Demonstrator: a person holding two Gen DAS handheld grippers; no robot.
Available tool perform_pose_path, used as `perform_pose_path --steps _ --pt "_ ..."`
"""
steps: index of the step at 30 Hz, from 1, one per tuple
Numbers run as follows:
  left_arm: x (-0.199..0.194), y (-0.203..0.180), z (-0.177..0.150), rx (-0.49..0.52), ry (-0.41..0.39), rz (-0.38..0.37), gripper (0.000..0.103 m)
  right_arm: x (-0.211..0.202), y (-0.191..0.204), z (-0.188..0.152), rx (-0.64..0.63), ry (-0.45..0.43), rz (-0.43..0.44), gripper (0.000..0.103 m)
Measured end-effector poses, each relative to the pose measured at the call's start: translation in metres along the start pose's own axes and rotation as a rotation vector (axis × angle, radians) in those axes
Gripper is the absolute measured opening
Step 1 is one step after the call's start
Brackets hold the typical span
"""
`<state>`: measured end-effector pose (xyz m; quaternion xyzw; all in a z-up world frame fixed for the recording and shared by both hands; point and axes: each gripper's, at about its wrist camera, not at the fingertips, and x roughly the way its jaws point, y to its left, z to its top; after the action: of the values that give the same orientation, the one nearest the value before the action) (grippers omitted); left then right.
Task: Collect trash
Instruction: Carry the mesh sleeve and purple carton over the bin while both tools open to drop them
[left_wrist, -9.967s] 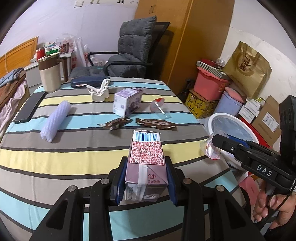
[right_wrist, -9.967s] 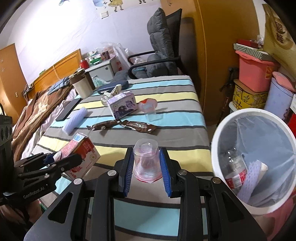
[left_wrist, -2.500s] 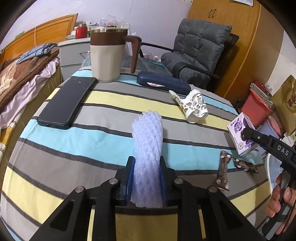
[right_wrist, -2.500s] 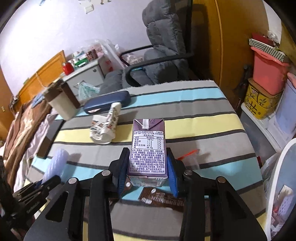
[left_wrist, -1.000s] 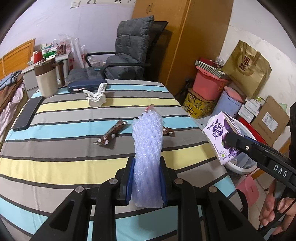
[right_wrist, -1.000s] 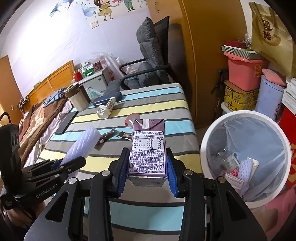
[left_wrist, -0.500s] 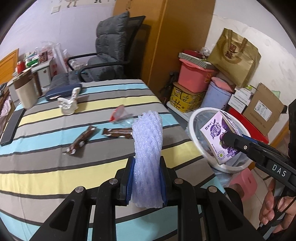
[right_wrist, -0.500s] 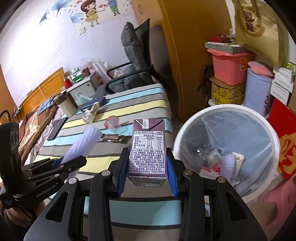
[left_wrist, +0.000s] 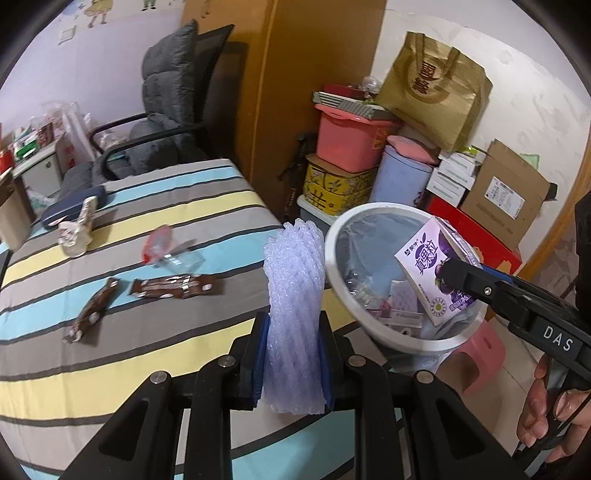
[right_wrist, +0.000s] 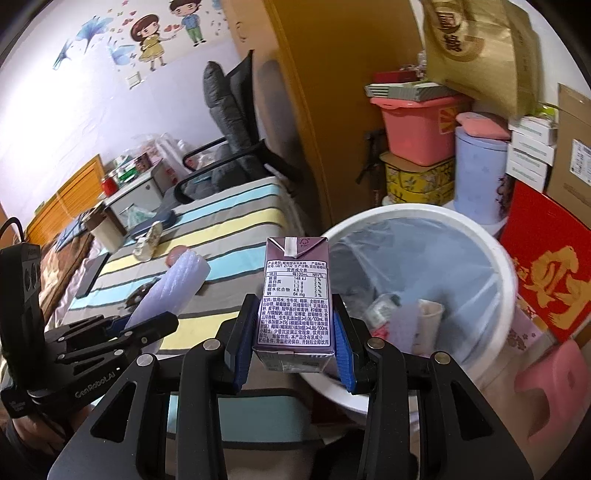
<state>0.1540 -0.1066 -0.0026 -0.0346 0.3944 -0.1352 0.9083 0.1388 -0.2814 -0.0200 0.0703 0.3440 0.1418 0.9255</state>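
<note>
My left gripper (left_wrist: 291, 354) is shut on a pale lilac foam net sleeve (left_wrist: 293, 295), held upright near the table's right edge beside the white trash bin (left_wrist: 343, 225). In the right wrist view my right gripper (right_wrist: 293, 341) is shut on a purple drink carton (right_wrist: 295, 291), held over the near rim of the trash bin (right_wrist: 506, 277). That carton (left_wrist: 437, 273) also shows from the left, above the bin's opening. Two brown snack wrappers (left_wrist: 171, 286) (left_wrist: 92, 310), a clear plastic cup (left_wrist: 166, 251) and a crumpled white paper cup (left_wrist: 75, 230) lie on the striped tablecloth (left_wrist: 110, 369).
The bin holds several pieces of trash inside a clear liner. Behind it stand pink and yellow boxes (left_wrist: 351, 144), a blue tub (left_wrist: 400, 177), a gold bag (left_wrist: 432, 92) and cartons. A pink stool (left_wrist: 480, 354) is beside the bin. A grey chair (left_wrist: 166, 122) stands at the table's far side.
Both grippers have swung right from over the table toward the trash bin, each keeping its load. The bin has grown larger in both views and the carton now hangs over it.
</note>
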Motion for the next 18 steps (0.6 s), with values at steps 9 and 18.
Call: perform_pose_path --steps 9,18 --pt "0.025 -0.035 0.015 0.058 0.016 -0.075 0.025 -0.006 -0.035 -0.001 0.064 -0.008 -0.081 0.040" --pt "0.057 -0.061 0.023 0.091 0.053 -0.123 0.025 -0.001 -0.053 -0.005 0.096 0.021 -0.119 0.040"
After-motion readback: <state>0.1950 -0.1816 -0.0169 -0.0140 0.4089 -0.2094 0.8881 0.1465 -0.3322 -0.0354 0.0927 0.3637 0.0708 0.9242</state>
